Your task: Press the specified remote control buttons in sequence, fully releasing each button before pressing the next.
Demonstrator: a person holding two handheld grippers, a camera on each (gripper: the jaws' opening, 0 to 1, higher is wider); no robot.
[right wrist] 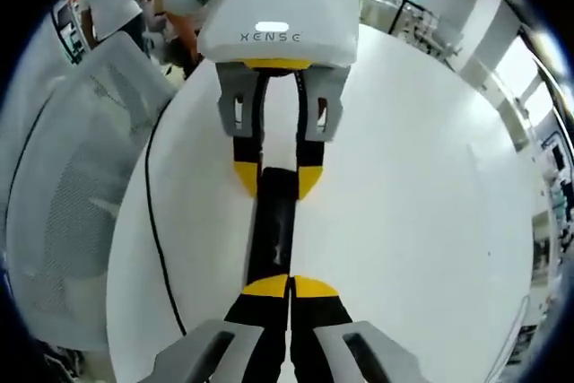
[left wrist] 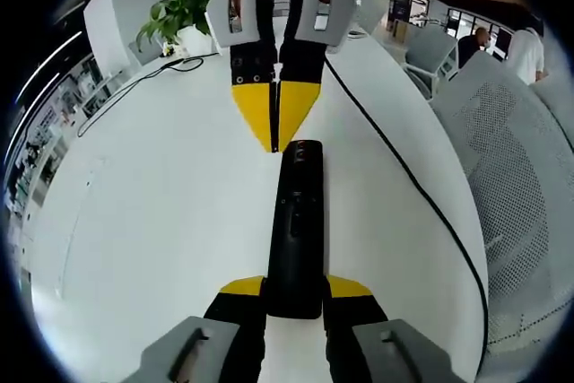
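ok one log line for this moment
left gripper: shut on remote | right gripper: shut, tips at remote's far end | remote flat on table | cable beside

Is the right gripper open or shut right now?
Shut: the right gripper has its yellow tips pressed together with no gap, their point at the end of the black remote, which the left gripper clamps.

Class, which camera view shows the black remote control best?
The left gripper view: the remote lies nearly full length, its top face visible, gripped by the left gripper. In the right gripper view the right gripper covers its near end.
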